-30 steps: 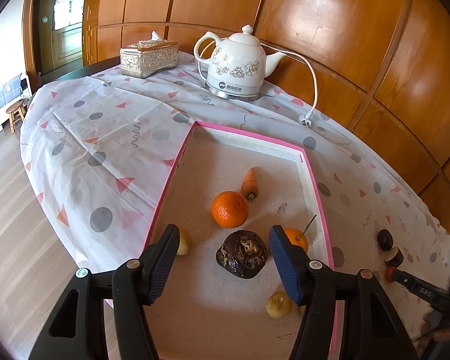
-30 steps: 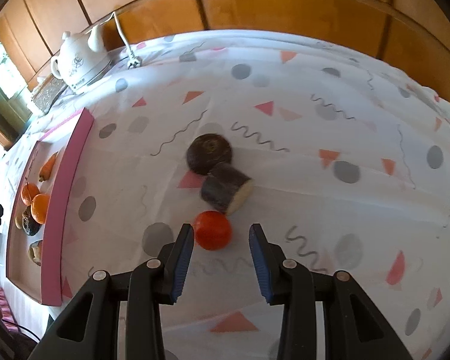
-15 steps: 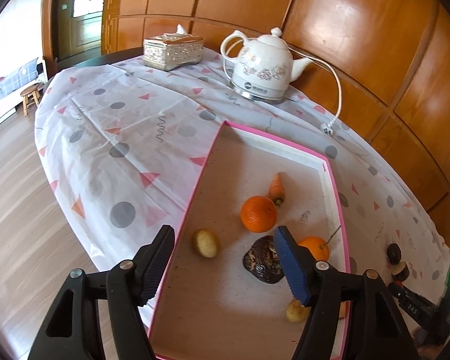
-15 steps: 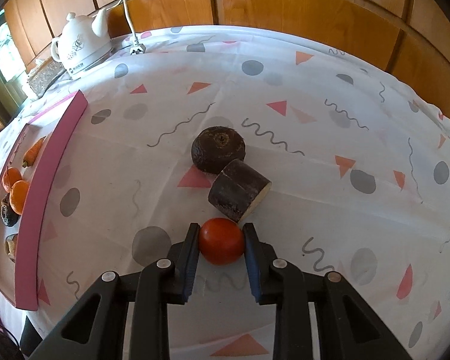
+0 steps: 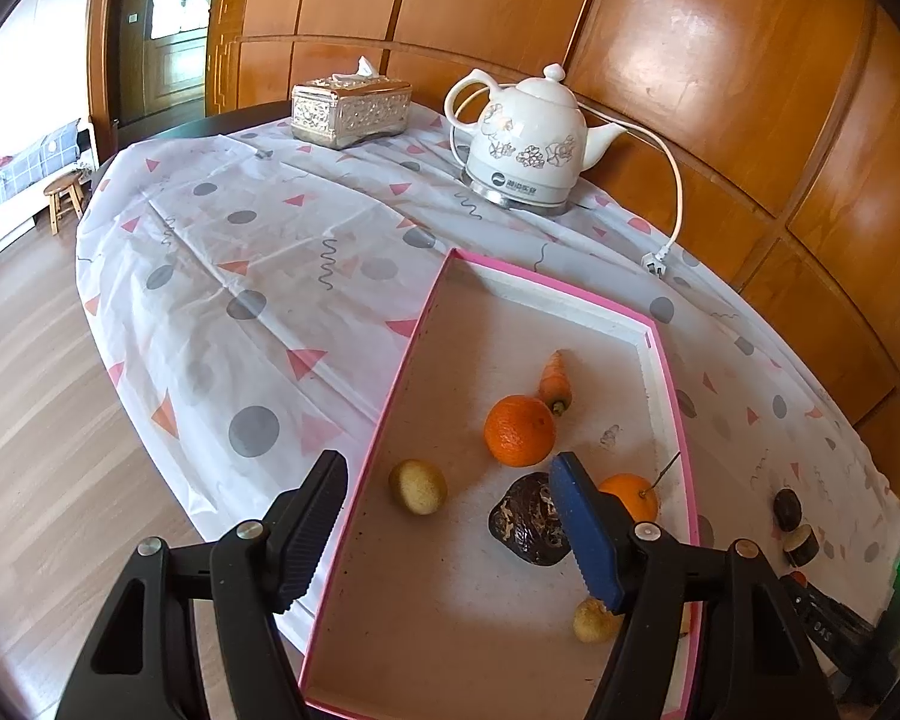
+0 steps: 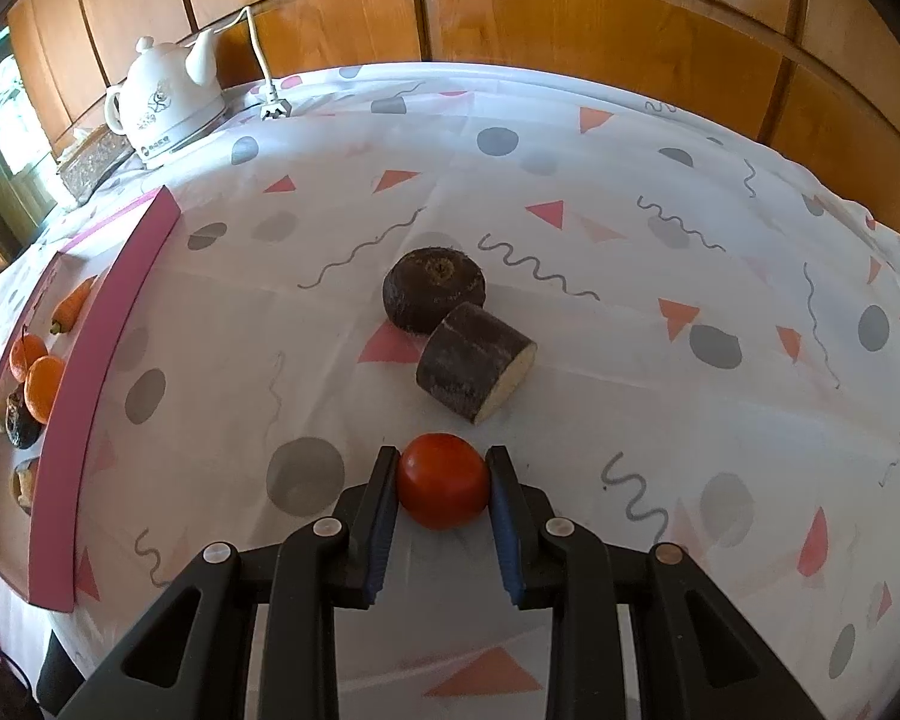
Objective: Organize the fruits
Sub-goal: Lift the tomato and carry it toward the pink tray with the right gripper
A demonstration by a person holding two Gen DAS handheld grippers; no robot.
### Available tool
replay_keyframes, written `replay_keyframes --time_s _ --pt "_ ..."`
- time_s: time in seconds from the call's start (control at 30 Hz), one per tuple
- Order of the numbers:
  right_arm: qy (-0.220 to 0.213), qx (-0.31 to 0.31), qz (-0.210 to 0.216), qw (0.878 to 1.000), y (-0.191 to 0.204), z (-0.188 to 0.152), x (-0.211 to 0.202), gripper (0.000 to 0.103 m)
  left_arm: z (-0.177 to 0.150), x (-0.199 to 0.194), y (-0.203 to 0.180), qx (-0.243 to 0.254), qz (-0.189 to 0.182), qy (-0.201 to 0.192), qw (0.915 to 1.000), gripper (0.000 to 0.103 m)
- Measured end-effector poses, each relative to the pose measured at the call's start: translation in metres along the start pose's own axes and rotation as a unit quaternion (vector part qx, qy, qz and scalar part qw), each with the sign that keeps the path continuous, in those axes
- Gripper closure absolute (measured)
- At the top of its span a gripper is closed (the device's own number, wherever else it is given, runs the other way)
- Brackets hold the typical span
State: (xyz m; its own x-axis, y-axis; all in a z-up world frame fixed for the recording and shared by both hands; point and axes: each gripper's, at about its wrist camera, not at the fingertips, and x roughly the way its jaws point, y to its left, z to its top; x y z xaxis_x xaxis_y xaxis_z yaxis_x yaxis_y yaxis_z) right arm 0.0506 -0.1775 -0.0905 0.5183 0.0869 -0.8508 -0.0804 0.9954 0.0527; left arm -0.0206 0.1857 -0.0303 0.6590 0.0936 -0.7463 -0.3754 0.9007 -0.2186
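Observation:
My right gripper (image 6: 443,498) is shut on a red tomato (image 6: 443,480), just above the patterned tablecloth. Beyond it lie a dark cut cylinder piece (image 6: 471,369) and a dark round fruit (image 6: 433,294), touching each other. My left gripper (image 5: 450,525) is open and empty, above the pink-rimmed tray (image 5: 411,354). The tray holds an orange (image 5: 519,430), a second orange (image 5: 630,495), a carrot (image 5: 555,381), a dark lumpy fruit (image 5: 528,522) and two small yellowish fruits (image 5: 417,486). The tray also shows at the left of the right wrist view (image 6: 99,330).
A white electric kettle (image 5: 528,147) with its cord and plug (image 5: 654,261) stands at the back of the table. A silver tissue box (image 5: 351,111) stands to its left. Wooden wall panels run behind. The table edge drops to a wooden floor on the left.
My right gripper moved forward and closed on the tomato. My left gripper rose and drew back to the left, away from the dark lumpy fruit, staying open.

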Motion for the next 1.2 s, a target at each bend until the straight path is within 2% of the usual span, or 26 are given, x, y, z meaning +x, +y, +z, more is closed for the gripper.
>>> replay_keyframes --time_s 0.33,0.8,0.97,1.2 --pt "0.005 0.006 0.016 1.000 0.001 -0.008 -0.008 0.074 -0.001 -0.007 -0.006 0.014 -0.007 -0.012 0.9998 0.033" --pt "-0.005 -0.009 0.073 0.997 0.027 -0.010 -0.025 0.074 -0.002 -0.004 -0.006 0.011 -0.012 -0.005 0.9998 0.029" --pt "-0.021 -0.029 0.108 0.993 0.046 -0.005 -0.042 0.074 0.006 -0.005 0.007 -0.008 -0.004 -0.013 0.9999 0.029" --pt "-0.040 -0.075 0.151 0.985 0.084 0.003 -0.061 0.074 0.020 -0.007 0.045 -0.058 0.026 -0.025 0.9977 0.029"
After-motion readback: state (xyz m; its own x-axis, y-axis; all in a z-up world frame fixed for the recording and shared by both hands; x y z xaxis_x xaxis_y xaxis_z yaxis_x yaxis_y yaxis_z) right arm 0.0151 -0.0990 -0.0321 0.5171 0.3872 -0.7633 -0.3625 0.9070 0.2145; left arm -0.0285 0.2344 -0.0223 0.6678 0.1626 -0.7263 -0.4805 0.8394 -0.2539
